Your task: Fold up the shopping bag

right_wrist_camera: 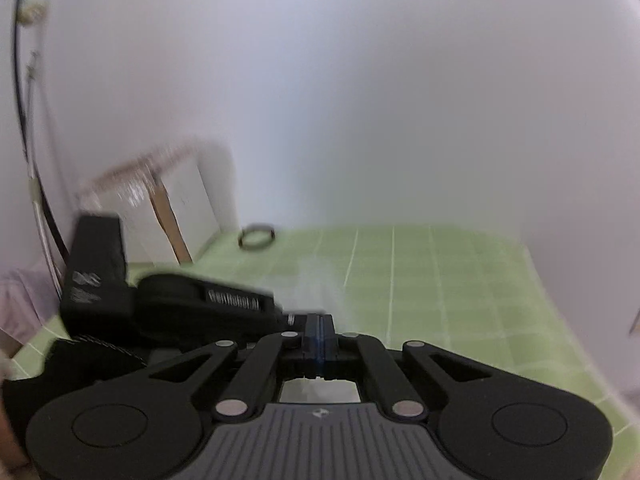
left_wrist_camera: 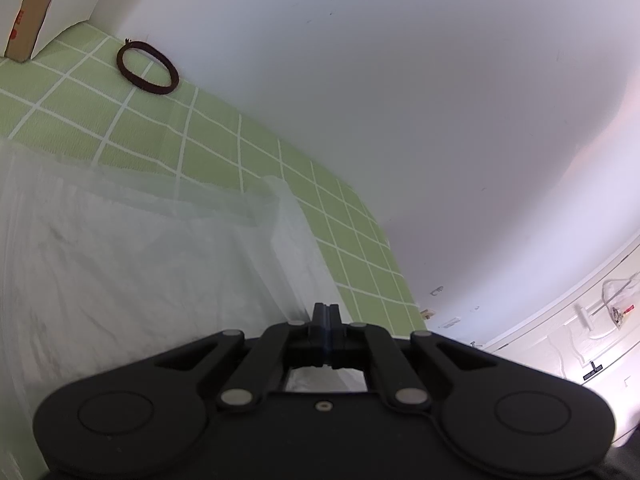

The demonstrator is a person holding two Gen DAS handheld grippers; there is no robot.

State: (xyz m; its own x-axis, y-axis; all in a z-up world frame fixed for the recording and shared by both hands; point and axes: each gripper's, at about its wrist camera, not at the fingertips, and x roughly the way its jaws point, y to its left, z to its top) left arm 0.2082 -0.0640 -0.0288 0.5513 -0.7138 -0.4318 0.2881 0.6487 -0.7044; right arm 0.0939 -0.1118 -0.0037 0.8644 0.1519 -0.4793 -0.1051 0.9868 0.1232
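Right wrist view is smeared with motion blur; the shopping bag shows there only as a pale, hazy streak over the green-checked bench, its outline lost; whether the right gripper has any film caught between its fingers cannot be told, though the fingers are pressed together with no gap. The left gripper crosses the lower left of that view, blurred, its tip hidden behind the right one's linkage; a bit of pale sleeve is cut off at the left edge.

Left wrist view is sharper; the translucent white bag fills the lower left, running out of frame at the left and bottom, so its full shape stays unseen; its visible upper edge runs roughly left to right across the bench, and a raised fold climbs from the left gripper up and away toward the wall; the fingers there are closed tight, the film bunching right at their tip, seemingly pinched.

Farther back, a dark ring-shaped band lies flat near the white wall; a cardboard box stands at the far left corner, cropped by the frame.
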